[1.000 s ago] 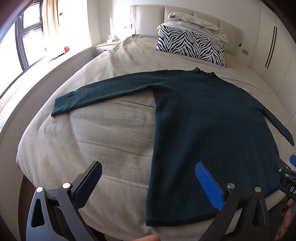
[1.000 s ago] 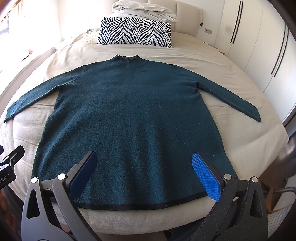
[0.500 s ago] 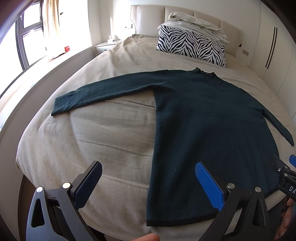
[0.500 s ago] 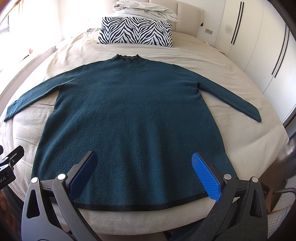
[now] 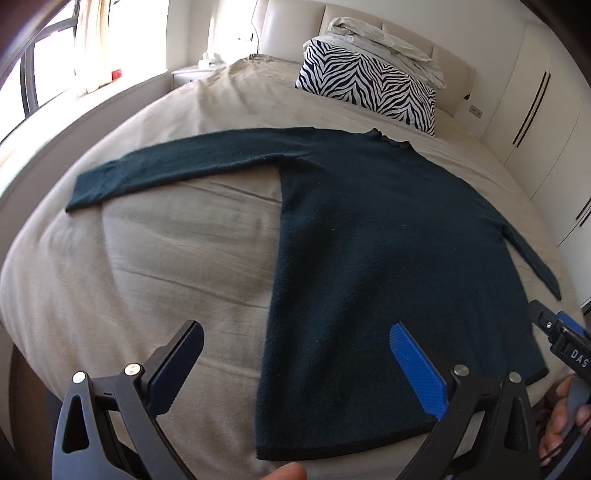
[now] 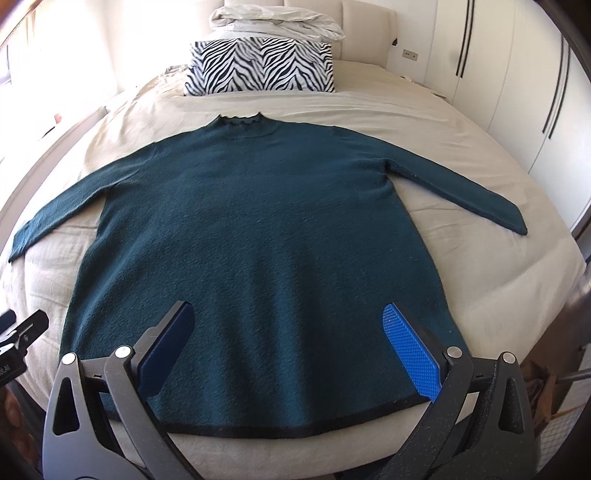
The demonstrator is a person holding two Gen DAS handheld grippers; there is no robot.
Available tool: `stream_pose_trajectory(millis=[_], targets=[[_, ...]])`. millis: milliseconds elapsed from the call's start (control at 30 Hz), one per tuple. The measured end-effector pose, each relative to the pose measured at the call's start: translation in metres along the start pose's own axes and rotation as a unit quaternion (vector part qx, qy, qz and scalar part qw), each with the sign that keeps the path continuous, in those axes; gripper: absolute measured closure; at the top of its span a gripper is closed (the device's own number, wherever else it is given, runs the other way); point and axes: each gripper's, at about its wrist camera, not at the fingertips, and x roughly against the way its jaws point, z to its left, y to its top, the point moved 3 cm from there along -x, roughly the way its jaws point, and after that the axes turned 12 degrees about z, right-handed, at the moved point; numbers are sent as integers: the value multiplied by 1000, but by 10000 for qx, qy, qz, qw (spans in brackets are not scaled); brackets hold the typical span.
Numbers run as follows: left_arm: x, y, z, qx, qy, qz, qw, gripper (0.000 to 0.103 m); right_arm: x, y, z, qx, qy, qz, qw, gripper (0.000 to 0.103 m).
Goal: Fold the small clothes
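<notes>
A dark teal long-sleeved sweater [image 6: 258,229] lies flat and spread out on the beige bed [image 6: 388,107], collar towards the headboard, both sleeves stretched out sideways. It also shows in the left wrist view [image 5: 369,251]. My right gripper [image 6: 288,332] is open and empty, above the sweater's lower hem. My left gripper [image 5: 295,350] is open and empty, above the sweater's lower left edge, left finger over bare sheet. Neither gripper touches the cloth.
A zebra-striped pillow [image 6: 258,66] with a folded pale quilt [image 6: 273,16] on it stands at the headboard. White wardrobes [image 6: 517,74] line the right side. A window and sill [image 5: 55,74] run along the left. The bed's front edge is just below the hem.
Both views have shifted slightly; the left gripper has tilted and moved a little closer to the sweater's left side. The sweater has not moved.
</notes>
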Motion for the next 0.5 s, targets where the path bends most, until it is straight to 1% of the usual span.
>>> stream_pose_trajectory(millis=[33,67,133,167,233,267,300,333,367,400,467,500], targets=[[-4,3,0,80,-52,50,9999,0,-2,4,-11,-97,76,-29,9999,0],[-6,6,0,116,-27,48,9999,0,-4,8,-24,-199,185,-49,9996,0],[-10,11,-4,112,-74,31,9999,0,-10,18,-60,-524,524,-145,9971,0],[-12,14,-7,104,-194,4,9998,0,-13,22,-79,-727,706,-200,9946,0],[-17,20,-14,80,-452,-10,9989,0,-23,31,-126,-1318,1135,-272,9844,0],[-21,24,-17,93,-543,19,9985,0,-32,35,-164,-1853,1436,-303,9717,0],[-24,27,-20,114,-647,29,9978,0,-39,36,-189,-2238,1612,-325,9607,0],[-27,30,-25,114,-784,-19,9969,0,-48,38,-224,-2747,1801,-337,9439,0],[-30,33,-29,97,-858,-50,9963,0,-54,39,-247,-3034,1910,-360,9328,0],[-33,36,-34,75,-838,-28,9964,0,-63,41,-281,-3392,2005,-454,9180,0],[-42,42,-43,55,-723,150,9973,0,-72,45,-321,-3661,1995,-643,9066,1],[-46,46,-47,107,-699,274,9971,0,-78,49,-342,-3780,1988,-717,9014,6]])
